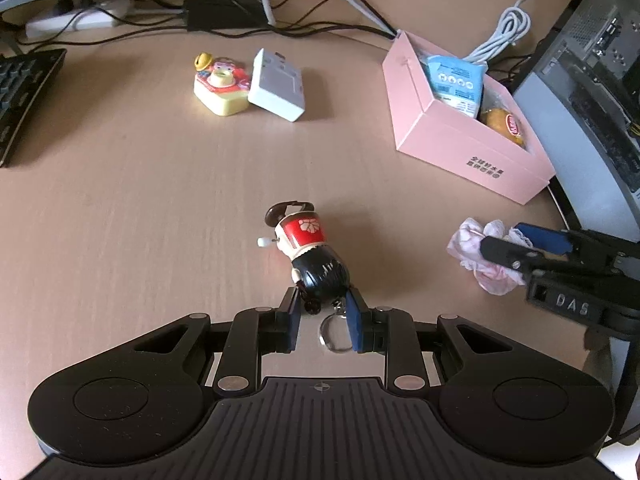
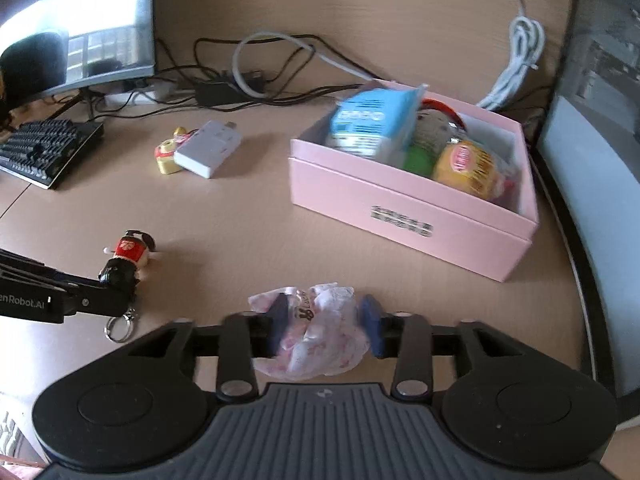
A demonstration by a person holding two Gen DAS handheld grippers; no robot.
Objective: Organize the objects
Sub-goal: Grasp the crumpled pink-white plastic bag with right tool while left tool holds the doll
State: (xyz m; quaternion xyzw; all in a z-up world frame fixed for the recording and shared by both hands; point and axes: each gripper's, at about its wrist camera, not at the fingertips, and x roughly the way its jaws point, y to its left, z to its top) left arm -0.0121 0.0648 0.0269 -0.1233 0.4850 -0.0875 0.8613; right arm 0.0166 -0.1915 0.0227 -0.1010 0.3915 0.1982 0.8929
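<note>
Pink box, blue carton, yellow packet

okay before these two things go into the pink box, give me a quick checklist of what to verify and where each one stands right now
1. Left gripper closed on the doll keychain: ok, pads clamp its dark lower end.
2. Right gripper holding the pink-and-white pouch: cannot tell, the pouch sits between the pads but the right pad looks blurred.
3. Pink box open: ok, no lid.
4. Room in the box: not ok, it looks nearly full of packets.
5. Key ring free: ok, dangling below the doll.
</note>
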